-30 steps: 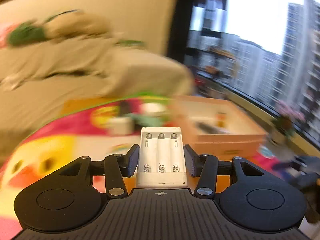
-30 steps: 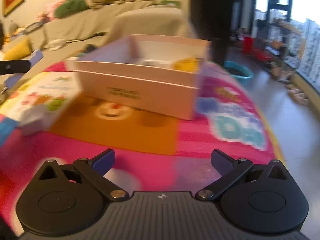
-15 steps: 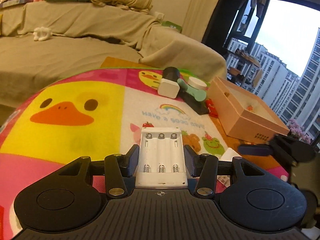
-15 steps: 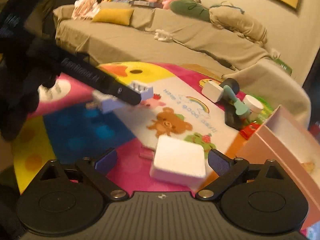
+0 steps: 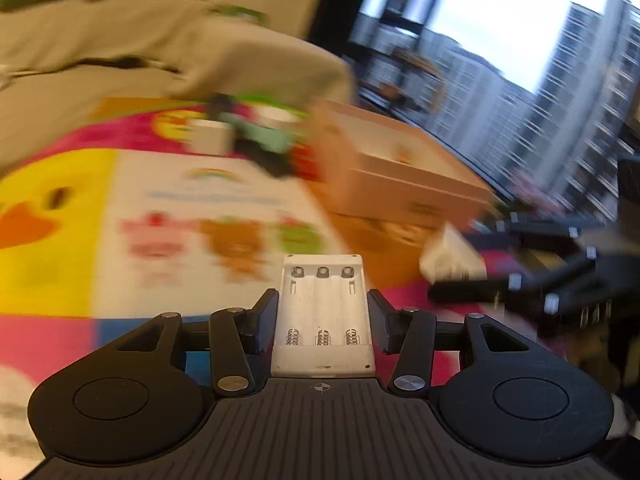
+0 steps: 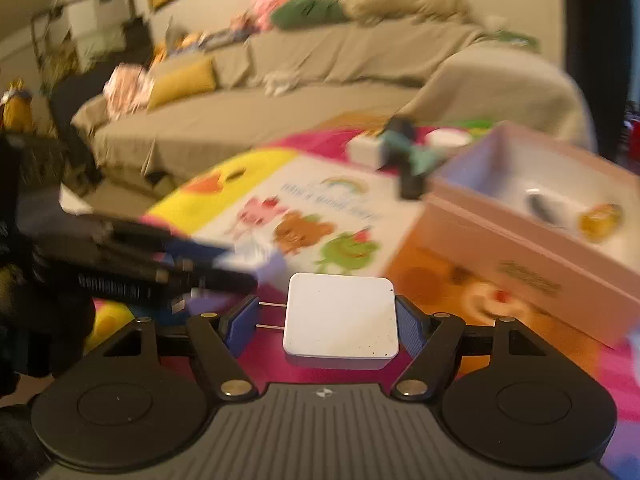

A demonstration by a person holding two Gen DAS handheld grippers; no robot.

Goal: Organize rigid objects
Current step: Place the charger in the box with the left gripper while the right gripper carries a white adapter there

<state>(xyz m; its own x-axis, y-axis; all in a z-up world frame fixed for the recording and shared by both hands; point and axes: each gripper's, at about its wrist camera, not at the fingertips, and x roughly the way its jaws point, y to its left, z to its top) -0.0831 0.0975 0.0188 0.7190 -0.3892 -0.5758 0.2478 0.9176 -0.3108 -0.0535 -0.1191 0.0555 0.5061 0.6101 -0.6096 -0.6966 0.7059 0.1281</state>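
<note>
My left gripper (image 5: 322, 312) is shut on a white battery holder (image 5: 322, 316) with three empty slots, held above the colourful play mat (image 5: 120, 216). My right gripper (image 6: 326, 320) is shut on a white square charger (image 6: 341, 320), its two prongs pointing at the left finger. The pink cardboard box (image 6: 536, 224) lies ahead to the right with a yellow toy (image 6: 600, 218) and a dark item inside; it also shows in the left wrist view (image 5: 396, 172). The right gripper (image 5: 520, 280) with the charger appears at the right of the left wrist view.
A cluster of small objects, a white cube (image 6: 362, 148), a teal and black item (image 6: 412, 160) and a white jar (image 6: 446, 138), sits on the mat beside the box. A beige sofa (image 6: 320, 80) stands behind. The left gripper (image 6: 120, 264) crosses the right wrist view's left side.
My right gripper has closed on the white charger, which lay on the mat half a second ago. The left gripper still holds the battery holder and has swung toward the box.
</note>
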